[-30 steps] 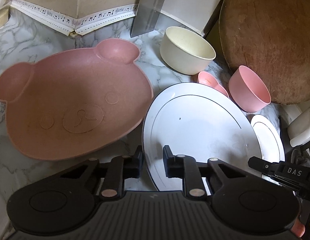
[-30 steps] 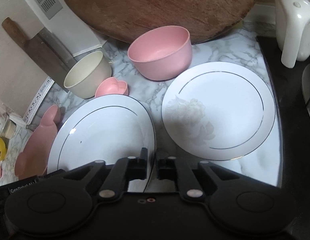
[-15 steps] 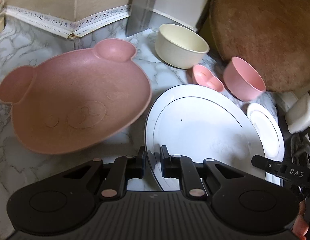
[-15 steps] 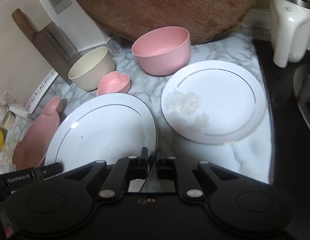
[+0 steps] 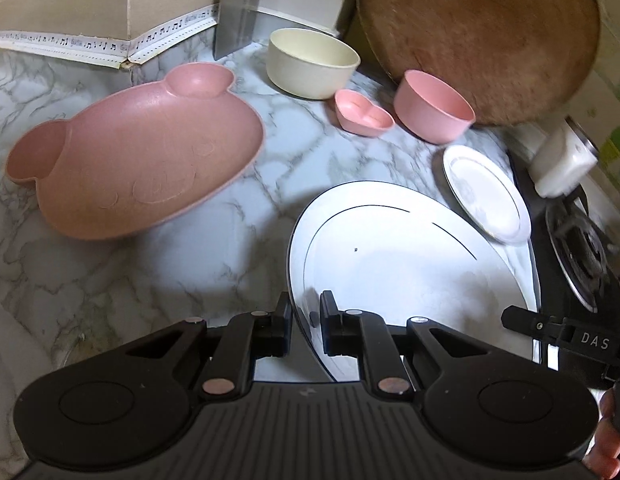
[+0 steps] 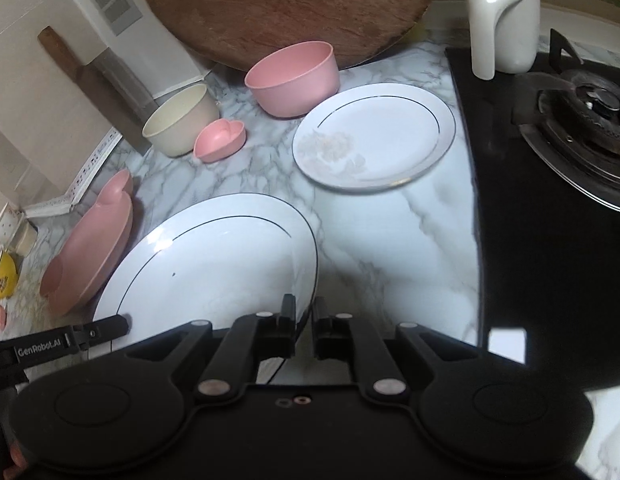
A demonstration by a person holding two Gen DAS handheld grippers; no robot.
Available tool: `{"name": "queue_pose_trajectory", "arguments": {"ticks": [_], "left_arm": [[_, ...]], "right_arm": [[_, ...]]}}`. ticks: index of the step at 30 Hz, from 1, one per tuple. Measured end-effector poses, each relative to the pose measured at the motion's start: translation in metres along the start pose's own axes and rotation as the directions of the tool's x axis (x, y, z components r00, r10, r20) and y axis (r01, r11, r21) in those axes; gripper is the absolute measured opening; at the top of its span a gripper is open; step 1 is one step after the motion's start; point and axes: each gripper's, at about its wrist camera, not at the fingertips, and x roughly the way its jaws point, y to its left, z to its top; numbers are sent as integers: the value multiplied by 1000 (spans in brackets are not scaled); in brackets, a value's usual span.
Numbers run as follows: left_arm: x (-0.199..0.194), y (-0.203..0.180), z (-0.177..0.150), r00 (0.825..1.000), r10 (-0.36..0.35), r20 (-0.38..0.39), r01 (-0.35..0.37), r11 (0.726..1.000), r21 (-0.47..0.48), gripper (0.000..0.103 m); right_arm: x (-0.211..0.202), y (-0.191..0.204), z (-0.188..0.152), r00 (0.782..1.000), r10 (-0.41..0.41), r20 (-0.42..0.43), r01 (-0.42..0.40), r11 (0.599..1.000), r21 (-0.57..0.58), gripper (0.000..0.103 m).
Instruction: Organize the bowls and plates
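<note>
Marble counter (image 6: 410,240) backed by a round wooden board (image 5: 482,36); on it a pink bear plate (image 5: 141,160), small white plate (image 6: 374,136), cream bowl (image 5: 314,62), pink bowl (image 6: 291,76) and heart dish (image 5: 364,114). Large white plate (image 5: 398,264) sits tilted above the counter. Left gripper (image 5: 305,322) and right gripper (image 6: 303,320) each pinch its near rim, jaws nearly closed.

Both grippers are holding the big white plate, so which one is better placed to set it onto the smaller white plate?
Right, probably. The right gripper grips the large plate on the rim nearer the small plate; the left gripper grips the rim on the side toward the pink bear plate.
</note>
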Motion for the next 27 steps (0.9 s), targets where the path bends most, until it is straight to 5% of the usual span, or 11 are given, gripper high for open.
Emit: {"name": "queue_pose_trajectory", "arguments": {"ticks": [21, 27], "left_arm": [[4, 5, -14, 1000, -4, -20, 5, 1000, 18, 13], [-2, 3, -15, 1000, 27, 13, -28, 998, 50, 13]], "right_arm": [[-2, -1, -19, 1000, -20, -14, 20, 1000, 13, 9], [-10, 2, -17, 998, -66, 18, 66, 998, -16, 17]]}}
